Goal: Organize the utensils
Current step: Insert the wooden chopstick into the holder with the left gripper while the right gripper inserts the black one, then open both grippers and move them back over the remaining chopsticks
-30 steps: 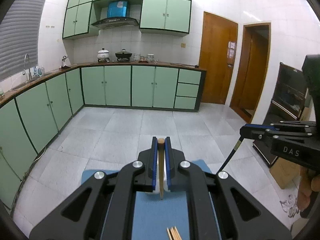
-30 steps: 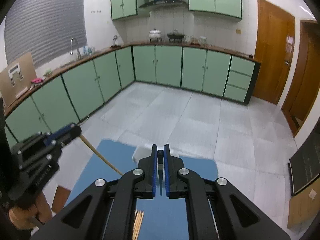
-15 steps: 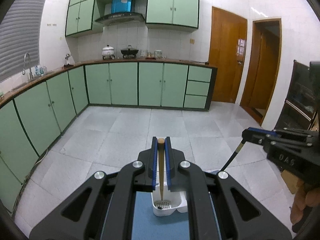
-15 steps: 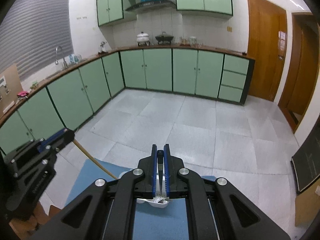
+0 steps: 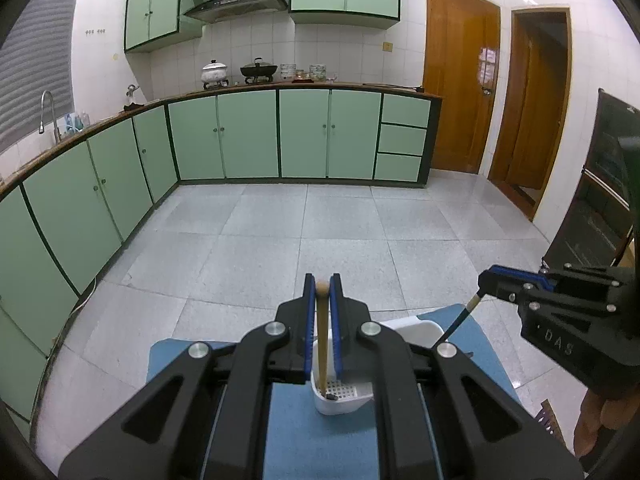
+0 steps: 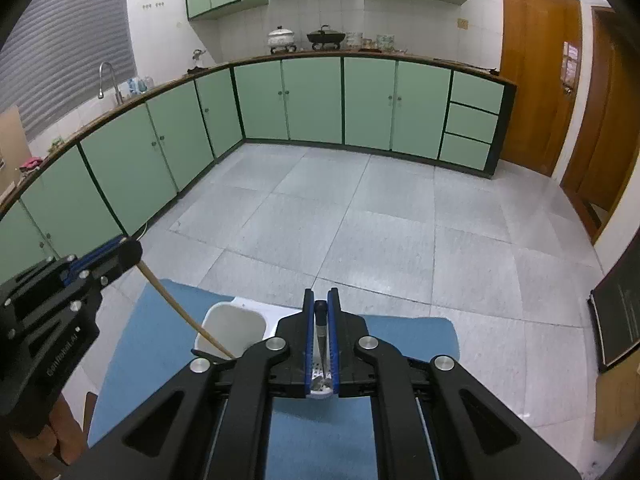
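My left gripper (image 5: 321,286) is shut on a wooden chopstick (image 5: 322,344) that hangs down into the near compartment of a white utensil holder (image 5: 340,404) on a blue mat (image 5: 292,432). My right gripper (image 6: 321,308) is shut on a black-handled utensil (image 6: 320,332) whose lower end points down into the holder (image 6: 234,332). In the left wrist view the right gripper (image 5: 486,280) is at the right, its utensil (image 5: 460,320) slanting down toward the holder. In the right wrist view the left gripper (image 6: 130,250) is at the left with the chopstick (image 6: 184,314) slanting into the holder.
The blue mat (image 6: 160,320) covers a small table over a grey tiled floor (image 5: 320,240). Green cabinets (image 5: 248,140) line the far and left walls. Wooden doors (image 5: 460,92) are at the back right. A dark cabinet (image 5: 600,200) stands at the right.
Both grippers have moved forward over the holder with their utensils. The holder now lies under both sets of fingers, and the loose chopsticks on the mat have gone out of view.
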Demonstrator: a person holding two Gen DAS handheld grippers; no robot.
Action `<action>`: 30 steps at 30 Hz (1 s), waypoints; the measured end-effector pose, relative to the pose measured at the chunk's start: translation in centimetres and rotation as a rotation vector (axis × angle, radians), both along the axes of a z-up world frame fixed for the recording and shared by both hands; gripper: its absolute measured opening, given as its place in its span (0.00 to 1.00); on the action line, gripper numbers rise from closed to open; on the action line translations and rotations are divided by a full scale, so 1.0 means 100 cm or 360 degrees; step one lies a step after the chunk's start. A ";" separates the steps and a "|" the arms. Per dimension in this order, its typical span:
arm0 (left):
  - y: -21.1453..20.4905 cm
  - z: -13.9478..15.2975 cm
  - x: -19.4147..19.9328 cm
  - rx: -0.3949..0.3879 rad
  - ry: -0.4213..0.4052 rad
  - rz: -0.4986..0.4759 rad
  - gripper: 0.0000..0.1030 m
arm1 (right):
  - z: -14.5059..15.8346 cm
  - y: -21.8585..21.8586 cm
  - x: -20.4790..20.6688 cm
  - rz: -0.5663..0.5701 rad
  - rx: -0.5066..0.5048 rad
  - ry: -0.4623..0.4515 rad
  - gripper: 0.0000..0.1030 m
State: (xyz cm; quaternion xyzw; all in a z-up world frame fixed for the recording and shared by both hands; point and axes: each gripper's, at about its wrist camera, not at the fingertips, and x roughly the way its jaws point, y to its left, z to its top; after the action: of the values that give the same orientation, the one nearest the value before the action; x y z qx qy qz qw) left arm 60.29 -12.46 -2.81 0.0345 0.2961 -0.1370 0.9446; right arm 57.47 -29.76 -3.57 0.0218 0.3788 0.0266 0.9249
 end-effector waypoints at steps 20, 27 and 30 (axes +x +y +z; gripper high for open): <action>0.041 0.026 -0.112 0.0008 -0.0081 -0.0017 0.20 | 0.038 -0.004 -0.109 0.0049 0.0022 -0.0140 0.15; 0.072 -0.011 -0.210 -0.0028 -0.0101 -0.0011 0.28 | 0.007 -0.002 -0.214 0.0078 0.0037 -0.0241 0.18; 0.082 -0.045 -0.258 -0.0025 -0.0091 0.0002 0.29 | -0.030 0.007 -0.271 0.0086 -0.0004 -0.0288 0.21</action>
State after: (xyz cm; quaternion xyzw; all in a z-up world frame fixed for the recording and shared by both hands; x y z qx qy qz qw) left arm 34.44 -4.27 -7.32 0.0309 0.2681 -0.1378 0.9530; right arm 30.34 -29.05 -6.54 0.0079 0.2941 0.0529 0.9543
